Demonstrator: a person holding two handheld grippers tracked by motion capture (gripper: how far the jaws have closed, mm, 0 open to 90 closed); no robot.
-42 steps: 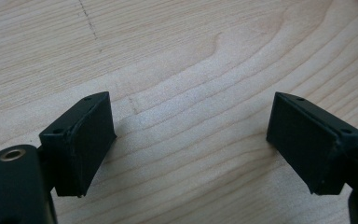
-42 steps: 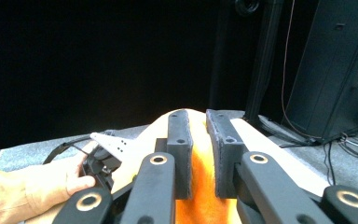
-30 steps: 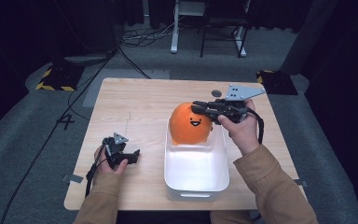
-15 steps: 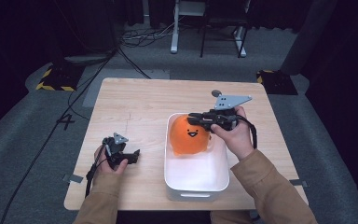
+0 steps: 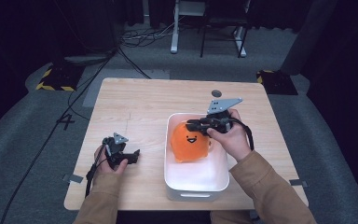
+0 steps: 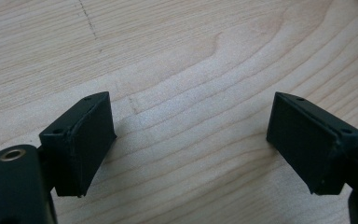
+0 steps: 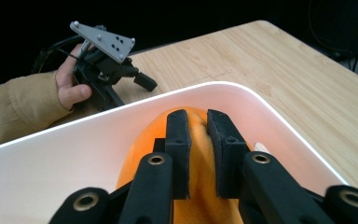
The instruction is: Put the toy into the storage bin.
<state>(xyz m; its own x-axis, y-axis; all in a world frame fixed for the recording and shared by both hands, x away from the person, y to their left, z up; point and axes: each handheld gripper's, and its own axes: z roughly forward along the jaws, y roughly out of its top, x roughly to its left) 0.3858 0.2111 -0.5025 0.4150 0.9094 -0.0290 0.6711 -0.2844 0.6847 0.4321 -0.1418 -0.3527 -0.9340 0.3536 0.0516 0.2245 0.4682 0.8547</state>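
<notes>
**Orange plush toy lowered into white tub**

The right gripper [image 5: 193, 125] pinches a fold of the orange plush toy [image 5: 191, 142], its jaws pressed onto the fabric, holding the toy inside the white tub [image 5: 196, 189] near the table's [image 5: 135, 100] centre. At about nine o'clock from the tub, the left gripper [image 5: 133, 156] rests on bare wood, jaws spread and empty, apparently kept clear of the drop.

Grey carpet floor [image 5: 23, 140] (cables [image 5: 135, 39] trailing), dark walls behind.
</notes>
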